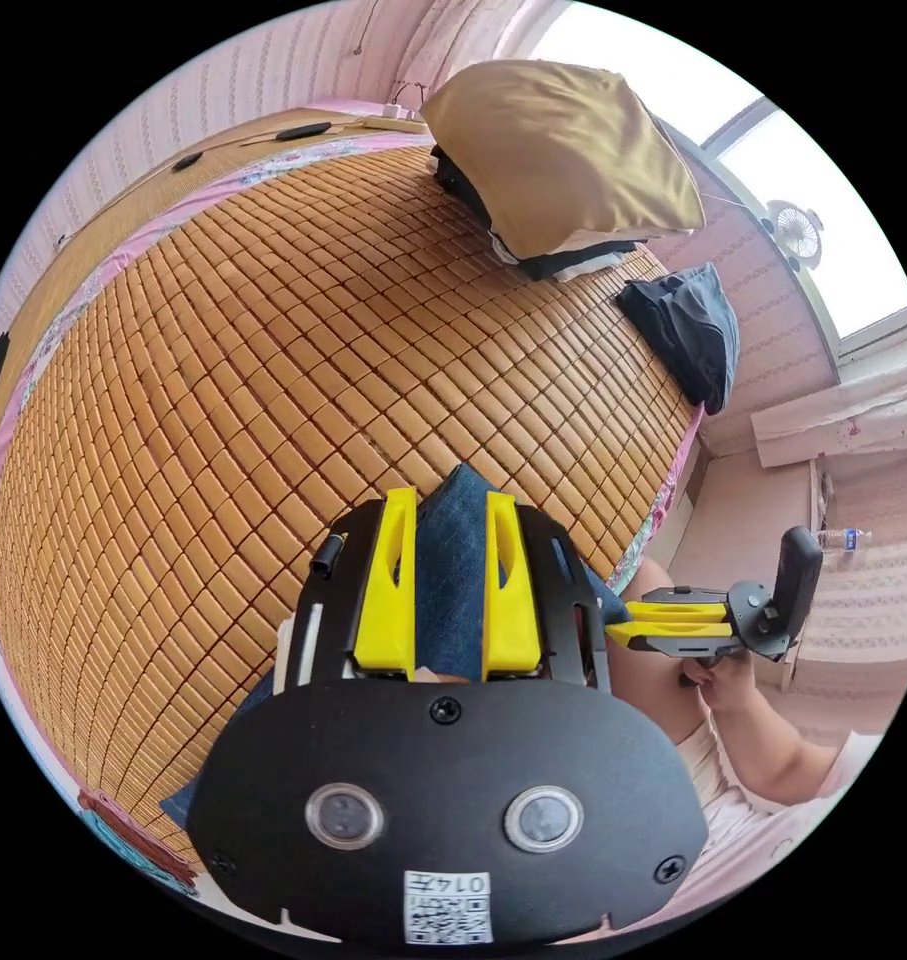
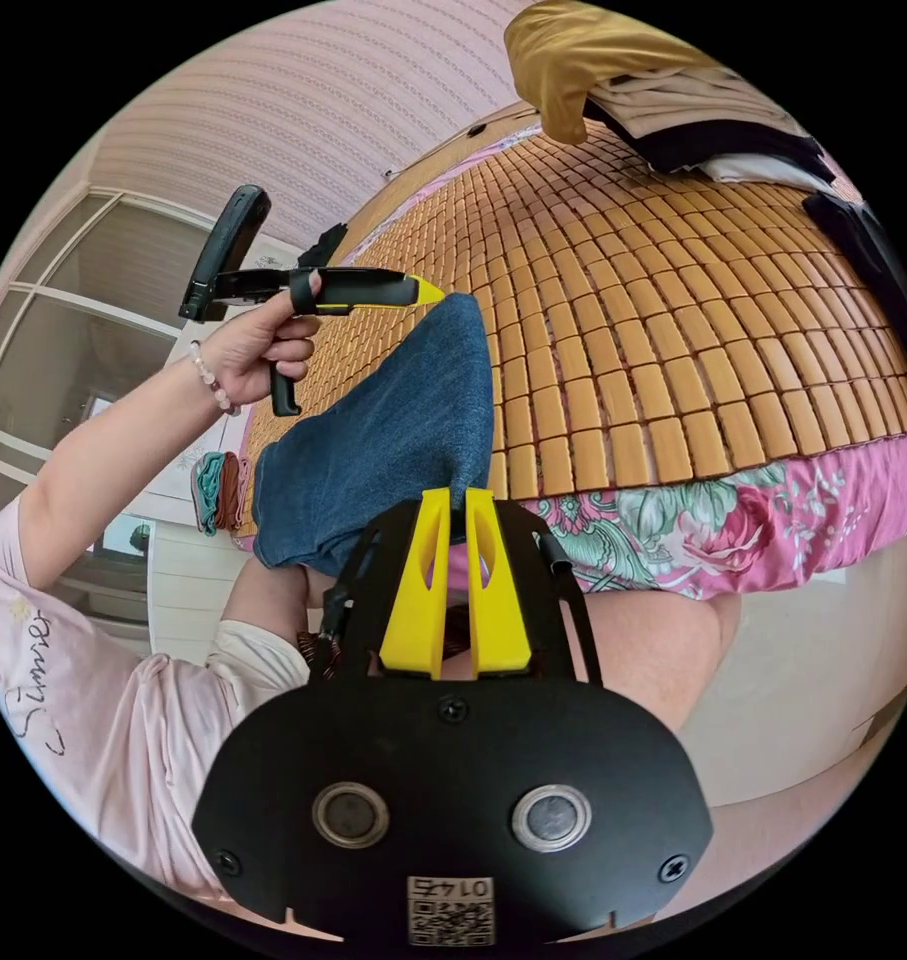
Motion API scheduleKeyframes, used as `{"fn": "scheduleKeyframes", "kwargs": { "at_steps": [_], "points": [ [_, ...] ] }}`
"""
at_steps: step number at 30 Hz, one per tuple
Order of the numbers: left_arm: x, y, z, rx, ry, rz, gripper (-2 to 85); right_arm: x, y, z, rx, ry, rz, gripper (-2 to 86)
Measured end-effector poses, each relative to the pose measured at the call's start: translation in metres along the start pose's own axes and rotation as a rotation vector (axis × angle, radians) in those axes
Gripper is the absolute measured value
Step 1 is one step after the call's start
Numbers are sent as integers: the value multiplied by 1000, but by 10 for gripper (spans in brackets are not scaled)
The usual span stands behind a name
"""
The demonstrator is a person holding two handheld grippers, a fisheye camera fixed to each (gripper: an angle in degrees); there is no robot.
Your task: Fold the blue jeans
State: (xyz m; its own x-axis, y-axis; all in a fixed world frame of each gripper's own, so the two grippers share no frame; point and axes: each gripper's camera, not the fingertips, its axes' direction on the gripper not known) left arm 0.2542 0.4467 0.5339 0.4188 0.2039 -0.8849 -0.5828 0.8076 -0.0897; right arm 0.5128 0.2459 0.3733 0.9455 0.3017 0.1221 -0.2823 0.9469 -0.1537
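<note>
bamboo mat (image 1: 223, 380) covers bed; blue jeans (image 2: 393, 430) bunched at its near edge, partly over person's knee; left gripper (image 1: 451, 520) clamps denim fold between yellow jaws; right gripper (image 2: 457, 505) nearly closed at jeans' edge, pinch seemingly on cloth, hard to confirm

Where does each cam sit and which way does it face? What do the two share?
Left gripper view: rides the left gripper, faces across the bamboo mat toward the pillow; jaws clamp the jeans.
Right gripper view: rides the right gripper, faces the bed edge; a hand and sleeve show.
Shared: jeans, mat, pillow, both grippers.
</note>
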Motion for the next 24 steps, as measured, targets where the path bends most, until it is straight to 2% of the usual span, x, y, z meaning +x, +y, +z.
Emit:
{"fn": "scheduleKeyframes", "kwargs": {
  "at_steps": [4,7,9,12,14,16,18,21,24],
  "points": [
    [-1,-34,50,-152,-17,32,86,13,6,-9,6,-33,2,15],
    [-4,-46,48,-188,-23,71,52,23,11,-23,61,-86,22,13],
    [-6,-50,33,-151,7,81,43,25,16,-43,132,-93,17,13],
    [-9,-57,-15,5,148,79,39,19,23,-92,266,-49,-12,12],
    [-13,-54,-72,166,282,119,39,2,27,-133,371,-45,-87,12],
    [-20,-40,-121,266,324,187,37,-19,27,-153,404,-93,-187,12],
    [-37,-15,-167,329,328,231,36,-49,24,-158,382,-164,-310,11],
    [-88,63,-227,405,303,217,38,-115,20,-127,232,-272,-535,11],
    [-158,169,-240,407,206,5,45,-172,20,-34,-145,-328,-676,10]
  ]
}}
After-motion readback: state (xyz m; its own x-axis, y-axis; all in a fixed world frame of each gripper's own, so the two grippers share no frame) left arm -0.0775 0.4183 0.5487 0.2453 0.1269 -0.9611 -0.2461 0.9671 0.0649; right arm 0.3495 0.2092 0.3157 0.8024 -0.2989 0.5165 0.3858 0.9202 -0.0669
